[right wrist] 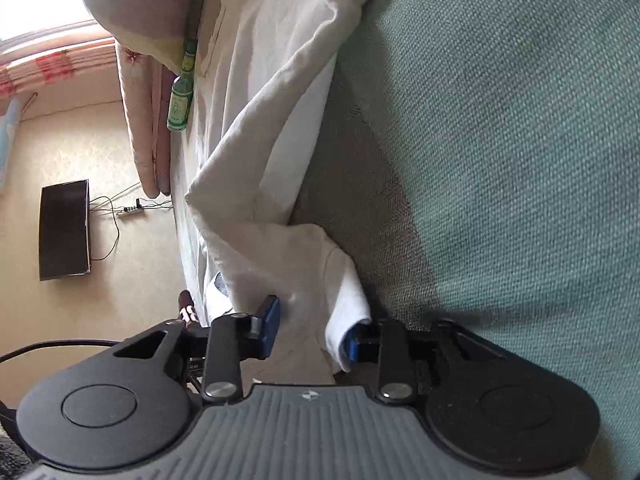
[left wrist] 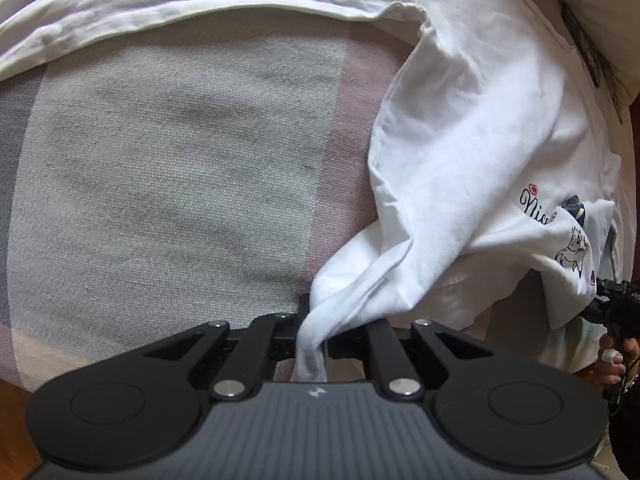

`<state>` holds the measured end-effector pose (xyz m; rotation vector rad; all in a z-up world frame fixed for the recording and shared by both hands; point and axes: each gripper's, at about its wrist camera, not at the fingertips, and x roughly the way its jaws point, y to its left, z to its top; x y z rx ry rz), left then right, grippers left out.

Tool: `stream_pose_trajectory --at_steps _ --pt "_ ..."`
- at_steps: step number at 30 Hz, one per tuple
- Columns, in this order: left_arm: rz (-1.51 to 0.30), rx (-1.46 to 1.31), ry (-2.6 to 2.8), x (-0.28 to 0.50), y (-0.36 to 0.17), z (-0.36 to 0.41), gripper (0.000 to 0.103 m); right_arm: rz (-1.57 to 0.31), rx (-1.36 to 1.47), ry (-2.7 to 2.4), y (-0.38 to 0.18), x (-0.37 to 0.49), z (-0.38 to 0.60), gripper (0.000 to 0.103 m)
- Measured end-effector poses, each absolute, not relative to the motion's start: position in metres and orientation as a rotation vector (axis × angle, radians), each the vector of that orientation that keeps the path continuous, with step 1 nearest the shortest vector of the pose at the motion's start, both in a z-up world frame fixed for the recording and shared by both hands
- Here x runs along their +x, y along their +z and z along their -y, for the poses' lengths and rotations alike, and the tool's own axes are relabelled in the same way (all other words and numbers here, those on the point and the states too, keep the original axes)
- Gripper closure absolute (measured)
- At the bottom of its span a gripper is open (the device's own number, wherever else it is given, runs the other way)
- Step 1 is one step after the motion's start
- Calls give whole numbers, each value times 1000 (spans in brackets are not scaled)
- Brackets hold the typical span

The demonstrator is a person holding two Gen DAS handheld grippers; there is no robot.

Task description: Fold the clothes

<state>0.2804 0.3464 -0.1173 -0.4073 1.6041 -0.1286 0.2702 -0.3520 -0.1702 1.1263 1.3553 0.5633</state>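
A white T-shirt (left wrist: pixel 460 152) with a black "Nice" script and cartoon print lies bunched on the striped bed cover (left wrist: pixel 168 168), right of centre in the left wrist view. My left gripper (left wrist: pixel 315 322) is shut on a twisted bunch of its fabric, which hangs down between the fingers. In the right wrist view the same T-shirt (right wrist: pixel 264 128) runs up the middle. My right gripper (right wrist: pixel 314 320) is open, its blue pads (right wrist: pixel 269 322) apart, with a hemmed edge of the shirt lying between them and over the right pad.
Another white cloth (left wrist: pixel 168 4) lies crumpled along the far side of the bed. A green bottle (right wrist: pixel 182 92) sits beside a floral quilt (right wrist: pixel 132 4). On the floor are a black screen (right wrist: pixel 64 230) and a power strip (right wrist: pixel 130 211). A hand (left wrist: pixel 614 360) shows at the right edge.
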Motion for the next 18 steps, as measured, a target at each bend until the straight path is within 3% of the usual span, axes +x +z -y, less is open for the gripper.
stream_pose_trajectory --at_steps 1,3,18 --pt "-1603 -410 -129 280 -117 -348 95 -1341 1125 546 -171 270 350 88" --pt "-1600 -414 -130 279 -114 -349 95 -1312 1123 512 -172 270 346 97" --pt "-1620 -463 -74 276 -95 -361 99 -1281 770 339 -113 268 313 96"
